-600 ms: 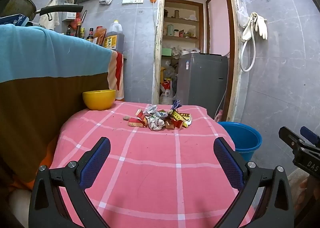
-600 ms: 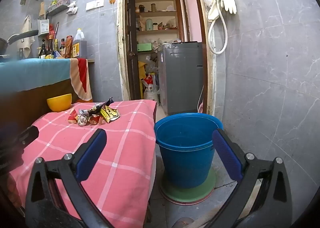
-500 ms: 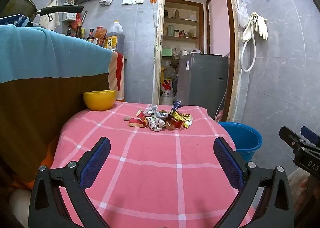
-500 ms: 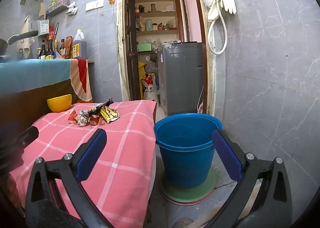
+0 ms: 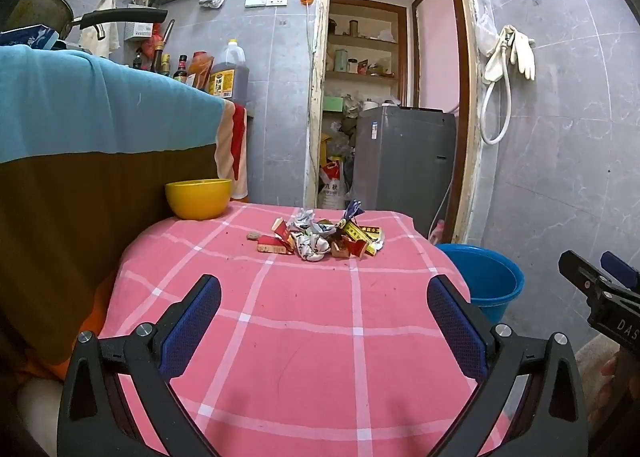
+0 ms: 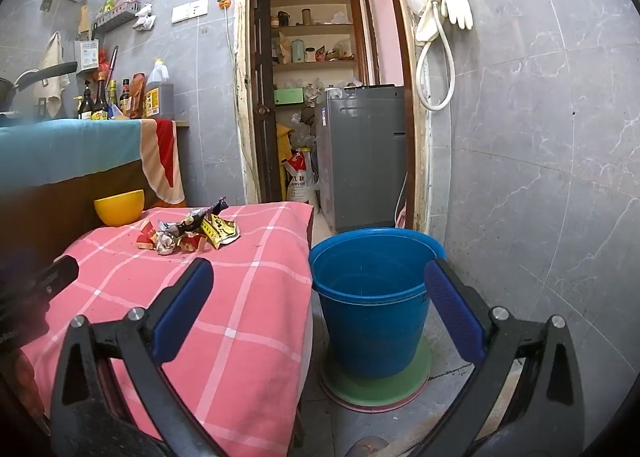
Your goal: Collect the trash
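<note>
Both claws stand spread wide with nothing between the pads. The left claw (image 5: 324,321) hangs over the near part of the table (image 5: 304,369), aimed at the trash (image 5: 320,235); the right claw (image 6: 320,309) is off the table's right edge, aimed at the bucket (image 6: 372,321).

The trash is a loose heap of crumpled wrappers and torn cartons on the far side of the table, well apart from either claw. One small scrap (image 5: 253,235) lies just left of the heap.

Risks, as I judge them:
- The heap is made of many light, flat pieces. One pinch will likely take only a few, and others may scatter or slide off the far edge.
- The checked cloth (image 5: 224,269) looks soft and draped; pads pressed low could catch a fold and drag the heap with it.
- The bucket sits on the floor just right of the table, below its top. A piece let go too early could land on the floor or on the green mat (image 6: 376,389) beneath it.
- The two claws sit near each other at the table's right side and could collide on the way over.

Containers: the bucket looks empty inside, as far as the right view shows. The bowl (image 5: 199,199) stands at the table's far left corner, left of the heap; its inside is hidden.
</note>
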The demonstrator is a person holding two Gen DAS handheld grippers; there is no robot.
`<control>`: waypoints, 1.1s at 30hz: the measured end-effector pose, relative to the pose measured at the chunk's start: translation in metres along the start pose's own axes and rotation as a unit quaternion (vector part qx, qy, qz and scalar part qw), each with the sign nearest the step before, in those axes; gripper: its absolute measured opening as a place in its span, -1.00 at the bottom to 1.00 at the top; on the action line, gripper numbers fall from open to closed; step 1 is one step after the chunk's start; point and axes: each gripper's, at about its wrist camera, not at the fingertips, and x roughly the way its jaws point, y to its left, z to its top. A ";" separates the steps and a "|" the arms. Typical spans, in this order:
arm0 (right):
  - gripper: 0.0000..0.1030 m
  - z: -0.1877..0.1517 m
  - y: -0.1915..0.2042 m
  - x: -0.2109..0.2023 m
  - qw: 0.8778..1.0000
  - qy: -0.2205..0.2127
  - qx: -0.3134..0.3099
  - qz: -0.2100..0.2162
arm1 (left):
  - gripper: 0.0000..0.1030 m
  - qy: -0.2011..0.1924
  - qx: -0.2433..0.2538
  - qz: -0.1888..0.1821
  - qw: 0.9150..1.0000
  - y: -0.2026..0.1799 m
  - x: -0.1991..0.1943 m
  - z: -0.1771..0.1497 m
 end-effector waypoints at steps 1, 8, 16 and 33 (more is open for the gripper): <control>1.00 0.000 0.000 0.000 1.000 0.000 0.000 0.000 | 0.96 0.000 0.000 0.000 1.000 0.000 0.000 0.000; 1.00 0.000 0.000 0.000 1.000 -0.001 0.000 -0.001 | 0.96 0.000 -0.001 -0.001 1.000 0.000 -0.001 0.001; 1.00 0.000 0.000 -0.001 1.000 -0.002 0.000 0.000 | 0.96 -0.001 0.000 0.001 1.000 -0.002 0.000 0.000; 1.00 0.001 0.000 -0.002 1.000 -0.003 0.001 0.000 | 0.96 -0.001 0.001 0.001 1.000 -0.004 0.001 -0.002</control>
